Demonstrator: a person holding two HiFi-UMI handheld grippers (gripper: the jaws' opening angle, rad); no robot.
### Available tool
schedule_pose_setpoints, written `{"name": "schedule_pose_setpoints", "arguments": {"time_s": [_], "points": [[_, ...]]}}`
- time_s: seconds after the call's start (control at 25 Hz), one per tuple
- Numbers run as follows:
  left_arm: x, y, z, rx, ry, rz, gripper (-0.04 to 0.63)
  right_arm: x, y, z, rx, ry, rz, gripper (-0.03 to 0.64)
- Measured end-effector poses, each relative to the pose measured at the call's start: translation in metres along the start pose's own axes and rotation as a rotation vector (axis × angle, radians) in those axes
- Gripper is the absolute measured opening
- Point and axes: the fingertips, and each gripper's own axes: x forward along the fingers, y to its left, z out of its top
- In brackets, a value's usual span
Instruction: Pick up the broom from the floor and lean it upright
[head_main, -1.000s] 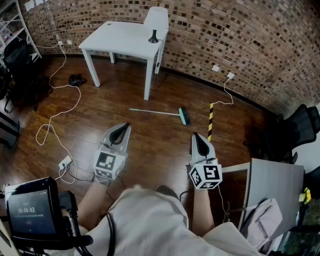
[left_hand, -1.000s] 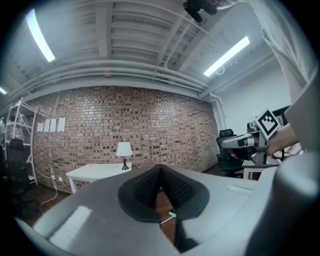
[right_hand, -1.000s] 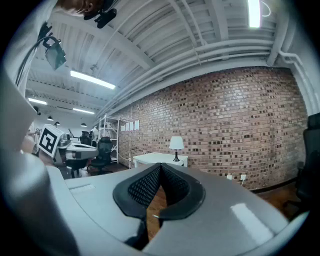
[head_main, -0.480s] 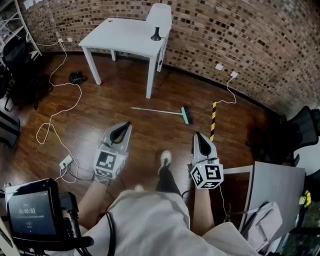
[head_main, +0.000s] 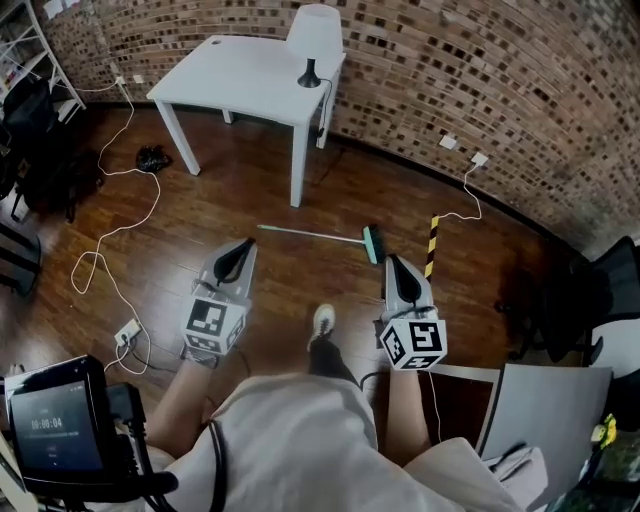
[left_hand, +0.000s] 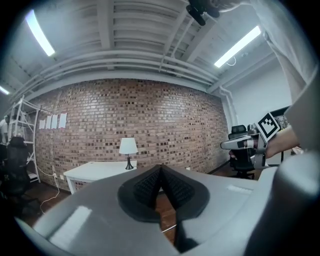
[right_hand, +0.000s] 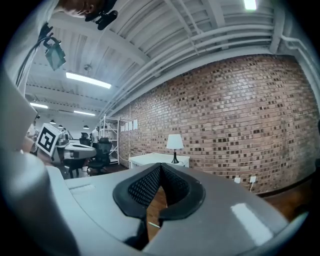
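Note:
The broom lies flat on the wooden floor, a thin pale-green handle with a teal brush head at its right end. My left gripper is held level, well to the left of and nearer than the handle, jaws shut and empty. My right gripper hangs just this side of the brush head, also shut on nothing. In the left gripper view the left gripper shows its black pads pressed together. The right gripper looks the same in the right gripper view. A sliver of the handle shows below its pads.
A white table with a white lamp stands against the brick wall. A yellow-black striped bar lies right of the brush head. White cables and a power strip trail at left. A grey desk and black chair are at right.
I have walked toward the broom: it sits closer below both grippers, and the right gripper is now near the brush head. A shoe has come into view. Both jaws stay shut.

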Motion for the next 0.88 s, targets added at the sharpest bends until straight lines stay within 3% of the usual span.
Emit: {"name": "schedule_pose_setpoints", "arguments": {"time_s": [0.44, 0.88], "points": [[0.132, 0.006, 0.015, 0.011, 0.026, 0.065, 0.0, 0.095, -0.112, 0.027, -0.007, 0.005, 0.051, 0.012], [0.193, 0.036, 0.019, 0.017, 0.047, 0.131, 0.0, 0.161, -0.152, 0.033, -0.001, 0.025, 0.092, 0.012]]}}
